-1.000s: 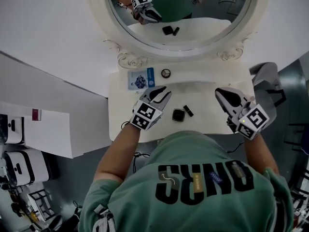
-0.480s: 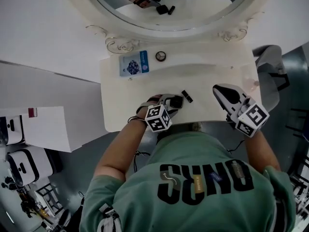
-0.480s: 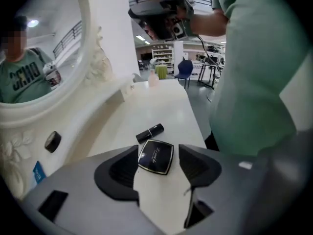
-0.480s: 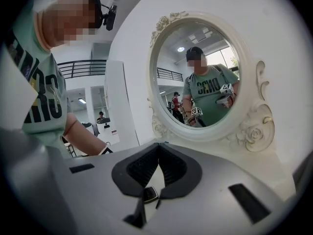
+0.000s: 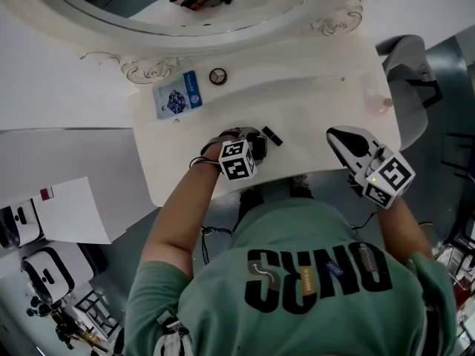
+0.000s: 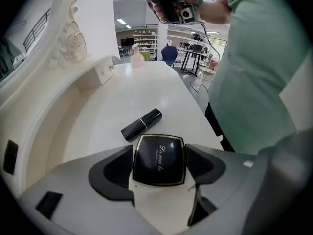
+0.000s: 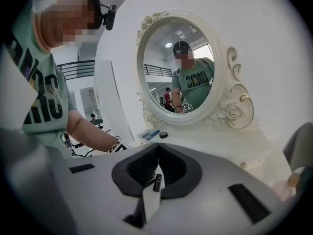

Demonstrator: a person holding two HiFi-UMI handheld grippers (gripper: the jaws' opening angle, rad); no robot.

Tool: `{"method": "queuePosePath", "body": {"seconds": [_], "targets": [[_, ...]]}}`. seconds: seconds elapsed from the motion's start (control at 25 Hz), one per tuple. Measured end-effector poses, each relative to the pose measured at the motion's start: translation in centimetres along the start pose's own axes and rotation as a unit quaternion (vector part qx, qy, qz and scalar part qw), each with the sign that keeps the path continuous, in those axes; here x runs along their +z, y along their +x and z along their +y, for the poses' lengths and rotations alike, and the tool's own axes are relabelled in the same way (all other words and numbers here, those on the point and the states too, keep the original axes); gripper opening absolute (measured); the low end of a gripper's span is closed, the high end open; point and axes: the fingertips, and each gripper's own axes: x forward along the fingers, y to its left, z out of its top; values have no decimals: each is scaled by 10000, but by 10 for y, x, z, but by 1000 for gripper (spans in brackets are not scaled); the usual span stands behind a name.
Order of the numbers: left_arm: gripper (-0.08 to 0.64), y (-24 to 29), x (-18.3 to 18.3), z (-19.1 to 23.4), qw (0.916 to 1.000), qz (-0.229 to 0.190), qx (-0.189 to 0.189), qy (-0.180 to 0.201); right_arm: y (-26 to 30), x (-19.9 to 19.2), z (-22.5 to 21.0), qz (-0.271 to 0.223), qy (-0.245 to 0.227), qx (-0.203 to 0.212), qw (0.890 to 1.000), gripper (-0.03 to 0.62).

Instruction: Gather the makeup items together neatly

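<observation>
A black square compact (image 6: 159,160) lies flat on the white vanity table (image 5: 319,87), between the pads of my left gripper (image 6: 159,150). The jaws are opening, and their pads stand at the compact's two sides without clamping it. In the head view the left gripper (image 5: 256,141) covers most of the compact (image 5: 259,147). A black lipstick (image 6: 142,123) lies just beyond it, also seen from above as the lipstick (image 5: 272,136). My right gripper (image 5: 338,135) hovers at the table's right front, shut and empty. Its own view shows the right gripper (image 7: 157,148) with its tips together.
A blue packet (image 5: 178,99) and a small round pot (image 5: 217,76) lie at the back left under the ornate mirror (image 5: 148,69). A pink bottle (image 6: 137,58) stands at the far right end. A grey chair (image 5: 404,58) sits beyond the table's right edge.
My left gripper has moved right from beside the compact to straddle it, and its jaws have spread. The right gripper has stayed put. The head view has swung.
</observation>
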Motion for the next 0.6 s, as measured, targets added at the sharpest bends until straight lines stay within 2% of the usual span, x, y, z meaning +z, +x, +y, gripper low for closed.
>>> {"method": "queuePosePath", "body": {"seconds": [0.12, 0.24, 0.36, 0.48, 0.6], "targets": [[334, -1, 1, -2, 10000, 79, -37, -33, -4, 3, -1, -60, 9, -23, 10000, -5], [331, -17, 11, 1, 9996, -94, 145, -225, -6, 16, 1, -172, -54, -2, 9998, -5], [331, -58, 37, 23, 9967, -501, 567, -291, -8, 36, 1, -337, -149, 3, 9993, -5], [331, -103, 65, 65, 9897, -848, 1098, -339, -12, 52, 1, -484, -231, -30, 9986, -5], [331, -131, 83, 113, 9826, -956, 1538, -409, -16, 63, 0, -576, -292, -73, 9979, -5]]}}
